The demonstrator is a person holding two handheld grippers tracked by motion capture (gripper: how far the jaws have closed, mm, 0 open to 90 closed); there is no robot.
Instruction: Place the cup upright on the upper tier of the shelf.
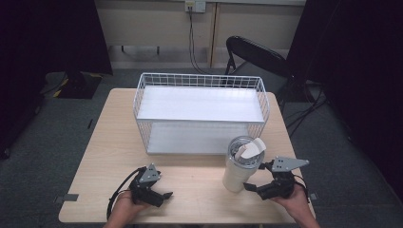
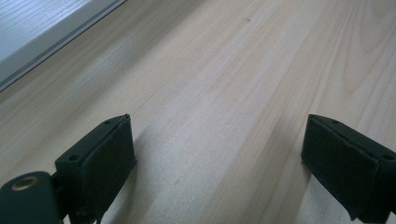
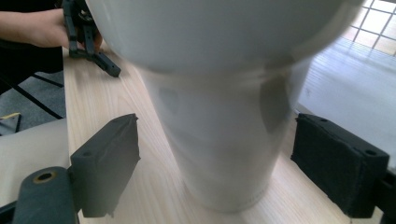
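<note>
The table (image 1: 109,142) is pale wood with fine grain lines, the wire basket (image 1: 202,80) is white with a grid pattern, the tumbler (image 1: 240,168) is cream-white, and both grippers' jaws are black.

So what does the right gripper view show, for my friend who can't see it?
A white tumbler stands on the wooden table, between the right gripper's two open black jaws, which do not touch it. Farther off, a hand holds the left gripper.

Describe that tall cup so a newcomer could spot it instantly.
On the pale wooden table, look in front of the white wire basket, towards its right end. There stands a tall white tapered tumbler, the only drinking vessel, with a flip-up lid tab.
</note>
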